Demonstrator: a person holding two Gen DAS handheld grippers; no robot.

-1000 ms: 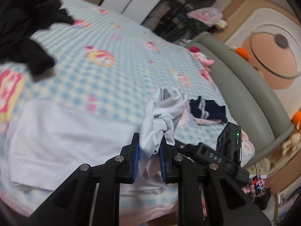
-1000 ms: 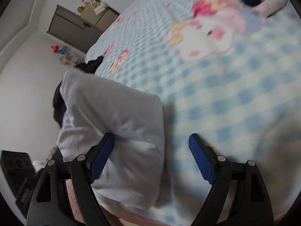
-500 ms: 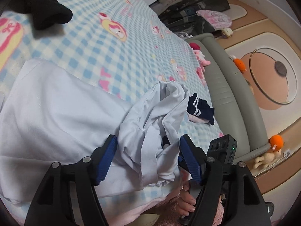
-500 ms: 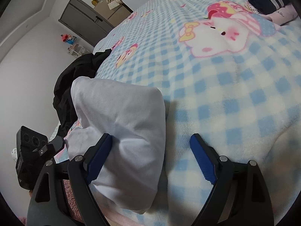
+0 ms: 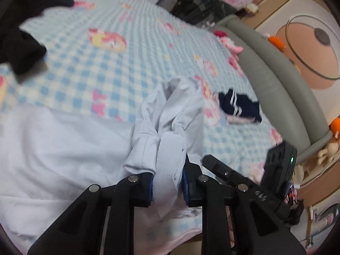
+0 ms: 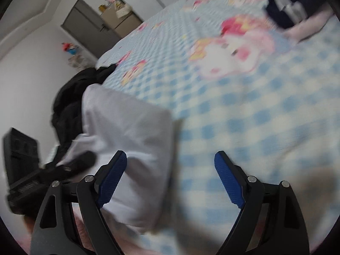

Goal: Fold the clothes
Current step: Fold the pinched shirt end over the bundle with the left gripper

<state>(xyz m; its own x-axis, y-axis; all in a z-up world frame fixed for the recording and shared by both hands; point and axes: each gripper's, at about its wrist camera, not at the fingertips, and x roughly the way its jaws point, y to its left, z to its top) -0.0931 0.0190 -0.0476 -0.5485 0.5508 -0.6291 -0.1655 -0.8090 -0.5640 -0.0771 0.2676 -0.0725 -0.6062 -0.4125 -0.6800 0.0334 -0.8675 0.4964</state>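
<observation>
Left view: the left tool [image 5: 167, 186] is closing its jaws on a bunched fold of the white shirt [image 5: 63, 148] lying at the bed's [image 5: 131, 48] near edge. Right view: the right tool [image 6: 170, 178] gapes wide over the shirt's [image 6: 127, 140] folded end, gripping nothing.

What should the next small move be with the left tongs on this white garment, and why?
Probably carry the bunched end across the flat part. The left tongs are closing on a bunched fold of the white garment, whose body lies flat on the checked blanket; the right tongs stand open, gripping nothing.
</observation>
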